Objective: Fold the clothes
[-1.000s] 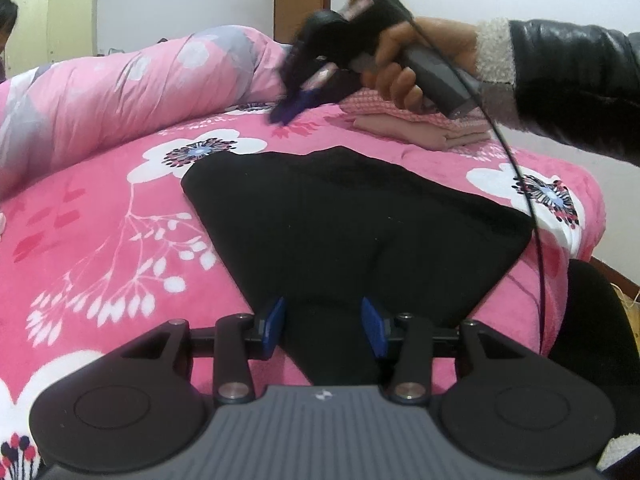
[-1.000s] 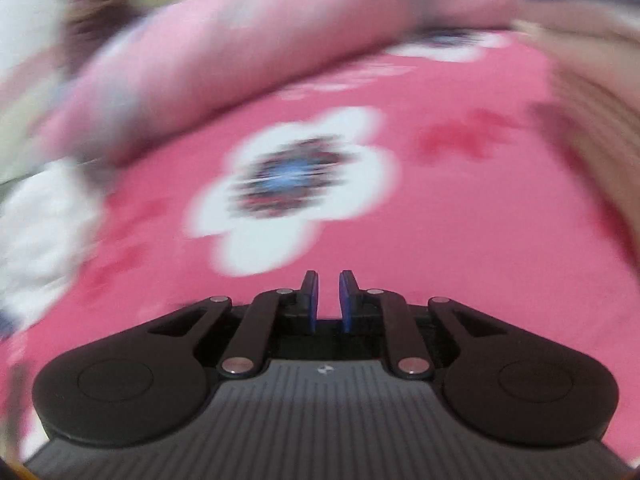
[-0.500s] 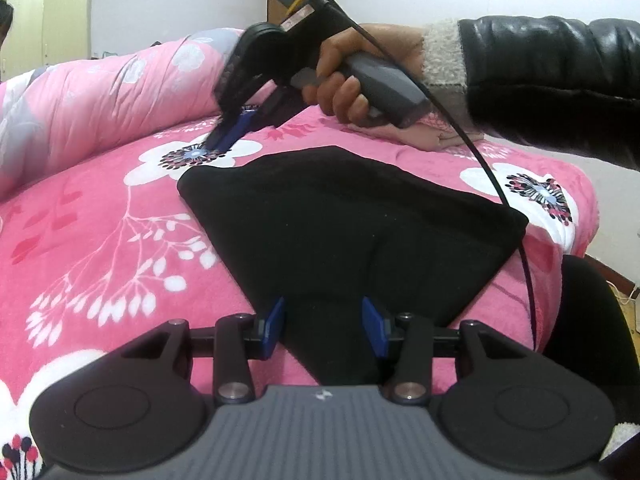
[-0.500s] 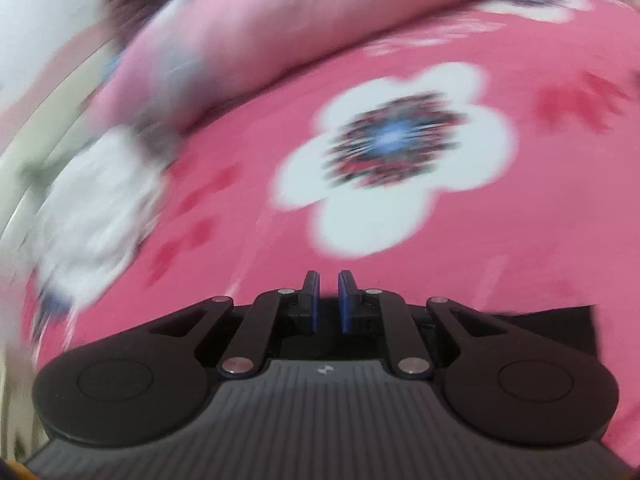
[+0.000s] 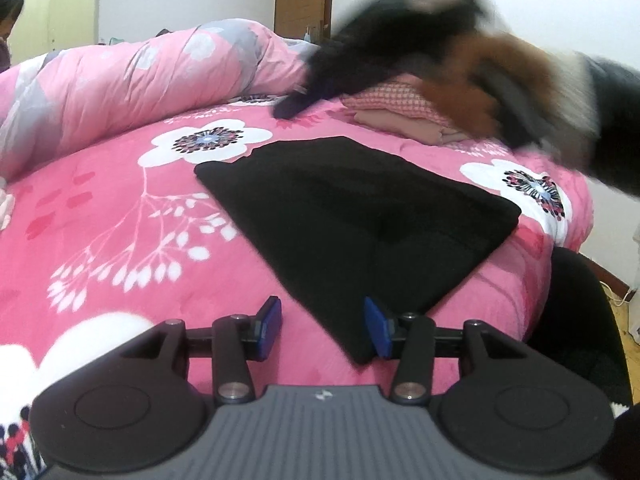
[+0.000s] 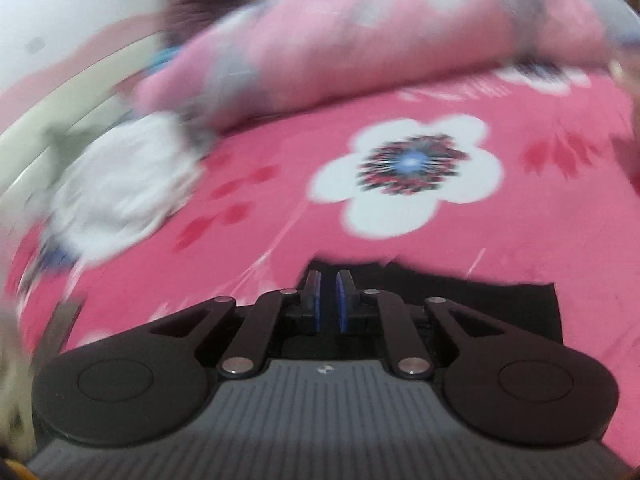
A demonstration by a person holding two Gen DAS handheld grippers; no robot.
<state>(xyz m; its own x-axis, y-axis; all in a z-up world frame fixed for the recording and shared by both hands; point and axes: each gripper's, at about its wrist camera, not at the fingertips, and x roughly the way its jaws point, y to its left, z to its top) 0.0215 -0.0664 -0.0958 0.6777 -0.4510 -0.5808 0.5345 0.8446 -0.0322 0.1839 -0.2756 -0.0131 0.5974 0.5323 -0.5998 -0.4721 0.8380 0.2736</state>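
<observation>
A black garment [image 5: 352, 208] lies folded flat on the pink floral bedspread [image 5: 120, 208]. My left gripper [image 5: 323, 330] hovers open at its near corner; the corner's tip sits just inside the right finger [image 5: 376, 332], untouched by the left one. My right gripper [image 5: 294, 105], held by a hand in a black sleeve, is a blur above the bed beyond the garment's far edge. In the right wrist view the right gripper [image 6: 329, 300] is shut with nothing between its pads, and the black garment [image 6: 500, 308] lies just below it.
A rolled pink quilt [image 5: 132, 76] runs along the back of the bed. A folded stack of pink checked clothes [image 5: 396, 110] sits at the back right. A white cloth heap [image 6: 120, 188] lies left. A person [image 5: 10, 4] stands far left; the bed's edge drops off at right.
My right gripper dipped to the garment's far-left corner, then swung up and right, now blurred. My left gripper shifted left, so the near corner sits by its right finger.
</observation>
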